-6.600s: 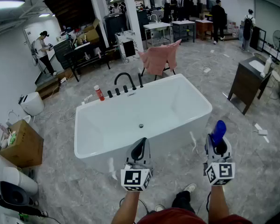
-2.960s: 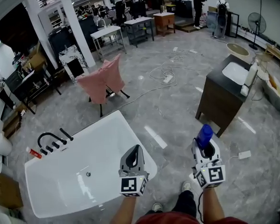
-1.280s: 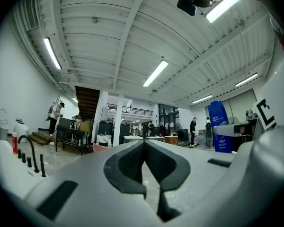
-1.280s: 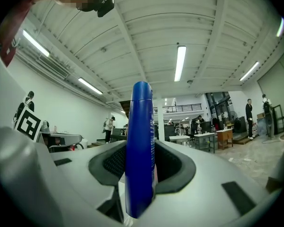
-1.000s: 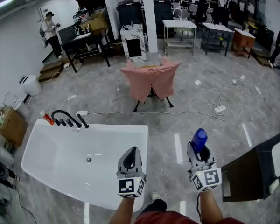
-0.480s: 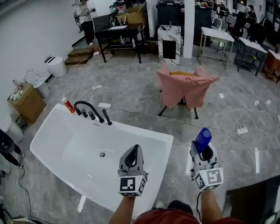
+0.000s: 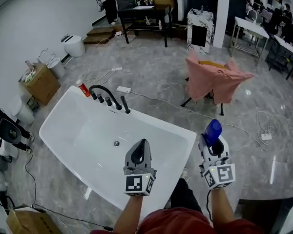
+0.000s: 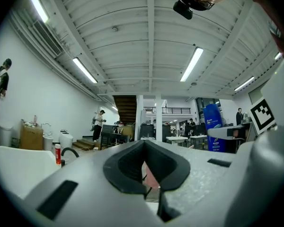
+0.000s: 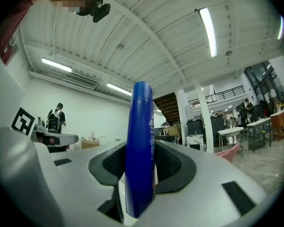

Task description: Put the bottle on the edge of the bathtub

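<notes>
- The right gripper [image 7: 213, 143] is clamped on the blue bottle [image 7: 213, 130]. It grips low on the body, with the cap up, probably so the base can go down flat.
- The left gripper [image 7: 141, 146] sits level beside it, jaws together on nothing. It seems to play no part in the carry.
- The bottle is in the air just right of the tub [image 7: 186, 130], near its right end and not yet on the rim. The left gripper hangs over the tub's near side.
- That right-end rim is the closest flat ledge, so it looks like the likely spot.
- On the far left rim stand the faucet [image 7: 107, 95] and a red bottle [image 7: 83, 88]. This suggests the ledge is wide enough for a bottle.
- Beyond the tub, a chair [image 7: 215, 78] draped in pink cloth stands on the floor, well apart.
</notes>
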A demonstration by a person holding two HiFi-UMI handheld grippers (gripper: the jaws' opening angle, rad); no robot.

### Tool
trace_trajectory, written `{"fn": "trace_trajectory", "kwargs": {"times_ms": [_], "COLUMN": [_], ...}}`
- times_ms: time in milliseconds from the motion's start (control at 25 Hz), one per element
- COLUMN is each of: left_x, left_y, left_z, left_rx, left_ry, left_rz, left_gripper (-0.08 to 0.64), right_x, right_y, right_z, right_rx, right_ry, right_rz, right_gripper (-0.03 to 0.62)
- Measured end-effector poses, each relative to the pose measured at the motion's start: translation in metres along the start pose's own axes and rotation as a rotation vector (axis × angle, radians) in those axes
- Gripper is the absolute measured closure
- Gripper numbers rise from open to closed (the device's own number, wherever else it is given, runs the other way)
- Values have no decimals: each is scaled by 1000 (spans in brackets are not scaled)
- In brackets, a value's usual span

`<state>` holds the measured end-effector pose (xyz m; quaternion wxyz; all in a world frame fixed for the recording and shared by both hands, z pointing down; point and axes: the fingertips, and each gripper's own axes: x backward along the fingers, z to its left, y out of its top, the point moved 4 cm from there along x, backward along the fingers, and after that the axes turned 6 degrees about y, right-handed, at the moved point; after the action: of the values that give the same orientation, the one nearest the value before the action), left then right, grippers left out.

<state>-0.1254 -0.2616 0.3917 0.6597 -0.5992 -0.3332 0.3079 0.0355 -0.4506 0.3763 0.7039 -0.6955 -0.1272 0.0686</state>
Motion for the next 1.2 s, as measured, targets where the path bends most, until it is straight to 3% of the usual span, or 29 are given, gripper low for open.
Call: {"fn": "trace_trajectory", "kwargs": {"times_ms": [400, 560, 960, 1200], "left_x": [-73, -99, -154, -166], "left_y": [-53, -84, -193, -259], "left_z": [14, 14, -4, -23], "left_rx": [-8, -20, 12, 29], "left_ry": [76, 91, 45, -2], "left_rz": [42, 109, 284, 391], "left_gripper": [555, 555, 555, 555], "right_x": [-85, -109, -129, -138], "right_y": [-87, -134, -291, -376], "right_z": [-43, -55, -81, -95], "right_rx": [-59, -122, -232, -243], "right_ry": [72, 92, 50, 30], "right_rz": [107, 172, 374, 462], "right_gripper": [443, 443, 443, 442]}}
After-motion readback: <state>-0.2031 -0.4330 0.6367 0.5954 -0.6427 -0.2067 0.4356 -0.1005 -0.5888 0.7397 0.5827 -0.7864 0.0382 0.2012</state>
